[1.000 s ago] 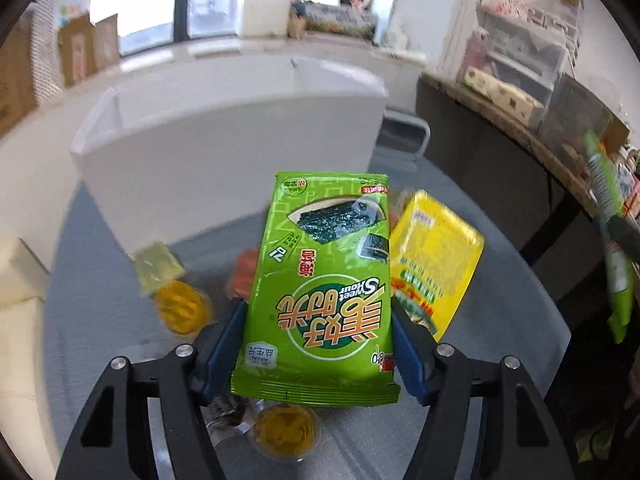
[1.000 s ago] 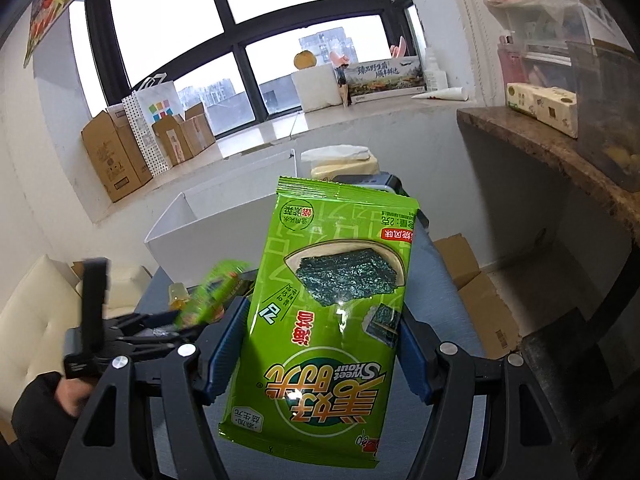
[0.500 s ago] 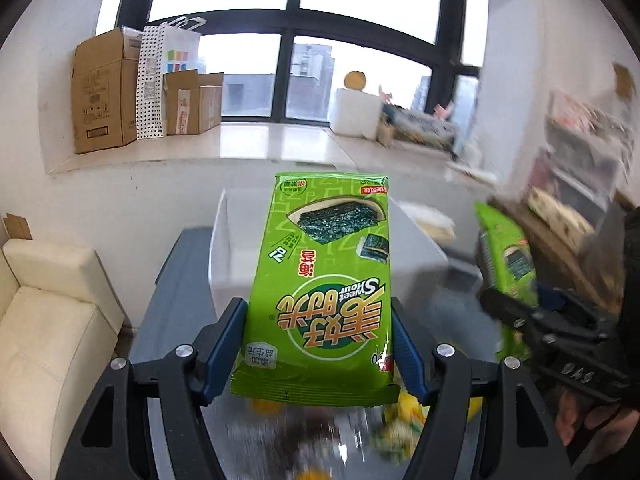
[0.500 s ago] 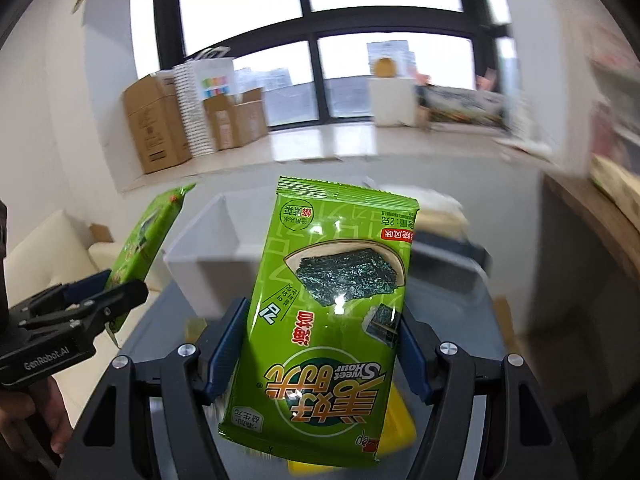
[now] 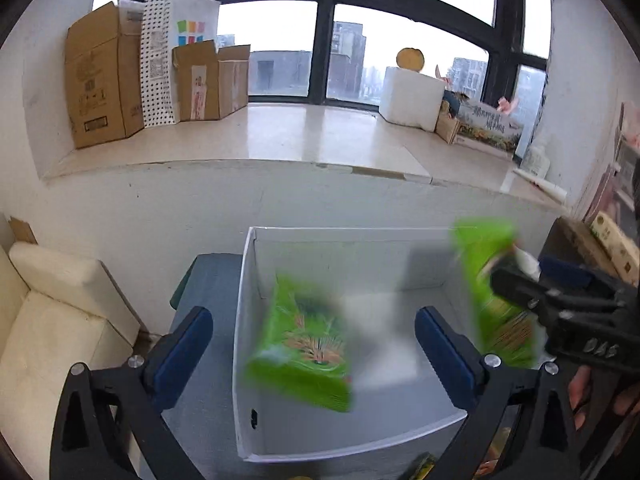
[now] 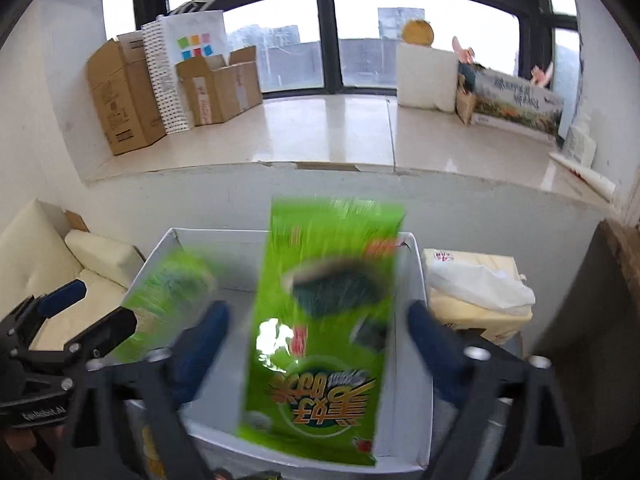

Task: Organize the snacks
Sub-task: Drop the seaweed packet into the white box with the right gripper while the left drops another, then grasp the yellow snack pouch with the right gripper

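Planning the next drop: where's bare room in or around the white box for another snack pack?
Bare floor in the white box lies toward its rear right, between the blurred seaweed packet at centre-left and the right wall. The grey table strip left of the box is bare too. Crowded: the box's right edge, where the second seaweed packet hangs.

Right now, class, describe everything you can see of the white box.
The white box is open-topped and rectangular, with thin, plain walls that look like card or plastic board. A small dark slot shows near its front left corner. It stands upright on a grey table below the window ledge. One blurred green pack hangs over its left half, a second pack over its right wall; whether either touches it cannot be told.
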